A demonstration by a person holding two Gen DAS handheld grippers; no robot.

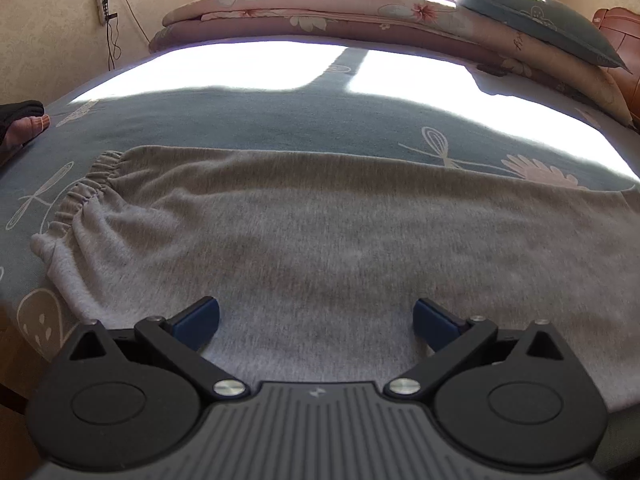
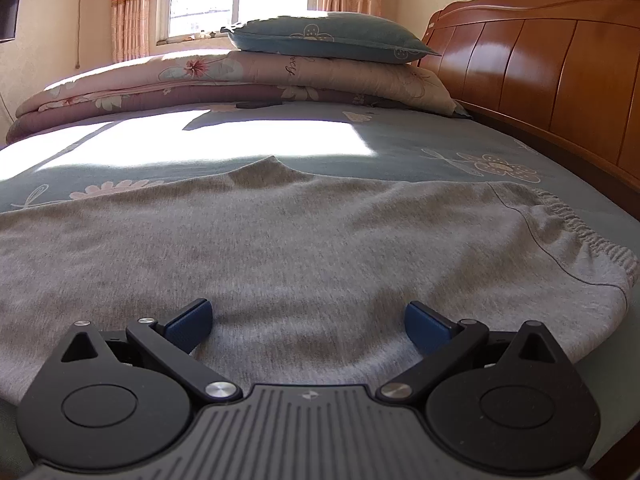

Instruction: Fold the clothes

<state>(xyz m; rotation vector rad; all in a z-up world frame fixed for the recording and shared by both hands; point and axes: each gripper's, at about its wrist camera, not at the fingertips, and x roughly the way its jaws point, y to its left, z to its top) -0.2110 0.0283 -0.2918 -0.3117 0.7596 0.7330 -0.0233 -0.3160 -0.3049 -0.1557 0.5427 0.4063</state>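
Observation:
Grey sweatpants (image 1: 320,240) lie flat across the blue-green bedsheet (image 1: 240,120), folded lengthwise. In the left wrist view their elastic cuffs (image 1: 88,188) bunch at the left. In the right wrist view the grey sweatpants (image 2: 300,240) show the elastic waistband (image 2: 580,232) at the right and the crotch point (image 2: 268,168) at the far edge. My left gripper (image 1: 316,320) hovers open over the near edge of the fabric, nothing between its blue pads. My right gripper (image 2: 308,322) is likewise open above the near edge of the cloth.
Folded floral quilts (image 2: 240,80) and a blue pillow (image 2: 328,40) are stacked at the far side by the window. A wooden headboard (image 2: 540,80) runs along the right. A person's bare foot (image 1: 28,128) shows at the left bed edge. Bright sunlight covers the far sheet.

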